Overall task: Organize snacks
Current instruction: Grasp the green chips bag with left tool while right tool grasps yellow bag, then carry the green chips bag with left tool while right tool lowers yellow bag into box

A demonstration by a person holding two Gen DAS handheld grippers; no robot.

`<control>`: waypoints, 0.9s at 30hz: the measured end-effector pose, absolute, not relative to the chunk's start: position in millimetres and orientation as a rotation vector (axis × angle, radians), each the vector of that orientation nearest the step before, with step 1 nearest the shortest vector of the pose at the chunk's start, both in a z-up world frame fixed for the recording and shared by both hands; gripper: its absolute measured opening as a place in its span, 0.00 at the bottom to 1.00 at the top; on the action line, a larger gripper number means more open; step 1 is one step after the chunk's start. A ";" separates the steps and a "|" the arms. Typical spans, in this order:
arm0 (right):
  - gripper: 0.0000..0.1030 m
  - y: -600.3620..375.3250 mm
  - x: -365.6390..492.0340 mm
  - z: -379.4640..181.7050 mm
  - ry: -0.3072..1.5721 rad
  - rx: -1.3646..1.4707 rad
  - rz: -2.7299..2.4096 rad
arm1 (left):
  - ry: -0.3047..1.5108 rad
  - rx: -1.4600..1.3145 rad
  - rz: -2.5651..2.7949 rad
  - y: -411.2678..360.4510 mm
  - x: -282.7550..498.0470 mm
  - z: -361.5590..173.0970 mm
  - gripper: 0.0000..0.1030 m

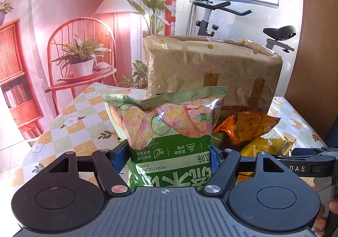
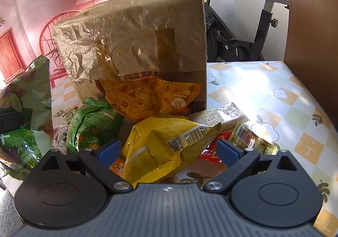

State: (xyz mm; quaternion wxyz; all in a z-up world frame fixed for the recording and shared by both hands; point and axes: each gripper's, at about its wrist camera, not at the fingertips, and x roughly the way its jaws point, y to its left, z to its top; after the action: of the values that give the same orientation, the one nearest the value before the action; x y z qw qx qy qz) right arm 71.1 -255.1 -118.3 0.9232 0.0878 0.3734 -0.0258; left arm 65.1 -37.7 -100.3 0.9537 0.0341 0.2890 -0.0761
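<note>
My left gripper [image 1: 169,158] is shut on a green cucumber-flavour chip bag [image 1: 166,123] and holds it upright above the table, in front of a brown cardboard box [image 1: 211,68]. The same bag shows at the left of the right wrist view [image 2: 23,97]. My right gripper [image 2: 169,150] is open, its blue pads on either side of a yellow snack bag [image 2: 160,148] without pressing it. Behind it lie an orange chip bag [image 2: 147,95], a small green bag [image 2: 93,125] and a cracker pack [image 2: 221,113], all against the box [image 2: 131,34].
A floral checked tablecloth [image 2: 274,93] covers the table. A small wrapped snack [image 2: 251,137] and a red packet [image 2: 211,152] lie by the right pad. A wooden panel [image 2: 312,25] stands at the right. An exercise bike [image 1: 211,15] stands behind the table.
</note>
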 end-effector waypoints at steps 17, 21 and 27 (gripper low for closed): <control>0.80 -266.7 97.0 -148.3 0.832 0.326 -0.058 | 0.638 0.080 -0.139 -29.3 72.3 -116.4 0.73; 0.76 -264.0 87.4 -138.3 0.810 0.285 -0.065 | 0.644 0.076 -0.136 -27.7 70.3 -115.8 0.73; 0.75 -260.4 66.5 -118.9 0.780 0.241 -0.065 | 0.650 0.075 -0.138 -28.1 66.9 -111.0 0.73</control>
State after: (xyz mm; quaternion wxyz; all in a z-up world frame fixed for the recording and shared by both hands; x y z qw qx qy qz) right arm 66.5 -260.4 -118.9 0.9174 0.1170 0.3790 -0.0314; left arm 66.9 -28.1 -111.0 0.9447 0.0368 0.3188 -0.0679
